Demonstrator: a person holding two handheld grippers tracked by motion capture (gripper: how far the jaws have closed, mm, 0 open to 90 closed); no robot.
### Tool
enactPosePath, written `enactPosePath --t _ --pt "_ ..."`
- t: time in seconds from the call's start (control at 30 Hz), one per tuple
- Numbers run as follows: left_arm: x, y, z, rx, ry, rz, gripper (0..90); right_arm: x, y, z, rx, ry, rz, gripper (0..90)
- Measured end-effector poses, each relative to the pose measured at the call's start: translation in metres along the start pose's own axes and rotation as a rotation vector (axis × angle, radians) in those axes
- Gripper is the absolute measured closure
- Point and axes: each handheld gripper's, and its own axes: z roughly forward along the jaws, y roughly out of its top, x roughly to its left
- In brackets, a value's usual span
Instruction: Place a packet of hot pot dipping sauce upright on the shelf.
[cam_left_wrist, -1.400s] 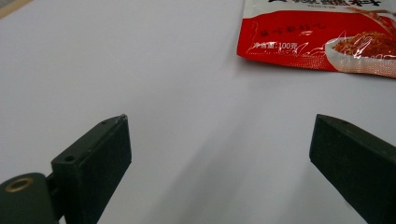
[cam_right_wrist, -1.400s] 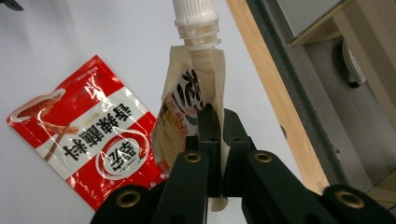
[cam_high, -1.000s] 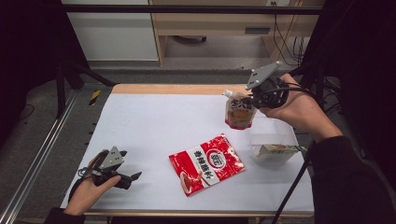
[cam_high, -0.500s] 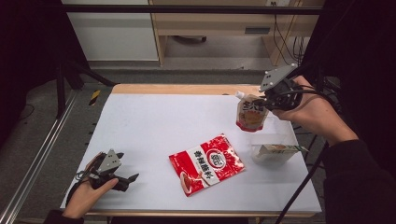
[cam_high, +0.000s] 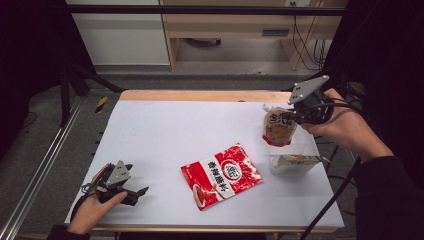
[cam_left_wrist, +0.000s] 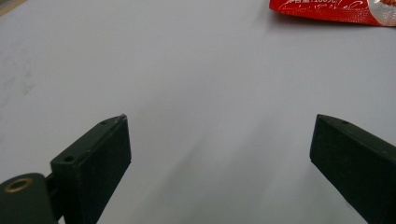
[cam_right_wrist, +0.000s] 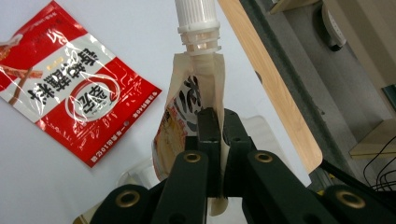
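From above, my right claw (cam_high: 295, 116) clamps a spouted pouch (cam_high: 277, 127) above the far right part of the desk (cam_high: 165, 130); the pouch hangs upright, cap up, long axis near vertical. Just below it lies a clear container (cam_high: 295, 164), and a red sachet (cam_high: 221, 176) lies flat mid-desk. My left claw (cam_high: 131, 192) rests at the near left.

Left gripper view: jaws wide apart over bare desk, the red sachet (cam_left_wrist: 334, 10) ahead.

Right gripper view: jaws pinch the pouch (cam_right_wrist: 191, 116), white cap (cam_right_wrist: 196, 16) pointing away.

White-capped spout pouch (cam_high: 278, 127), held aloft, upright
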Motion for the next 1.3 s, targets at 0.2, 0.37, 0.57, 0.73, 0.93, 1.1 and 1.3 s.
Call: enactPosePath --t 0.2,0.37,0.57,0.73,0.93,1.1,1.3 --pt "-0.001 0.000 0.001 0.007 0.004 0.008 5.3 -0.001 -0.013 0.011 0.017 0.017 0.015 89.3" --pt "-0.001 0.000 0.001 0.015 0.005 0.015 5.2 -0.002 -0.024 0.022 0.036 0.030 0.028 89.3" --pt "-0.002 0.000 0.003 0.019 0.000 0.017 5.2 -0.003 -0.032 0.028 0.039 0.034 0.045 89.3" --pt "-0.003 0.000 0.003 0.023 -0.001 0.021 5.2 -0.005 -0.036 0.030 0.036 0.031 0.058 89.2" --pt "-0.002 0.000 0.003 0.031 -0.005 0.028 5.2 -0.008 -0.041 0.031 0.042 0.029 0.063 89.1" --pt "-0.004 0.000 0.003 0.031 -0.005 0.031 5.2 -0.009 -0.045 0.035 0.042 0.034 0.069 89.0" --pt "-0.003 0.000 0.003 0.039 -0.007 0.040 5.2 -0.007 -0.049 0.040 0.048 0.039 0.079 89.0"
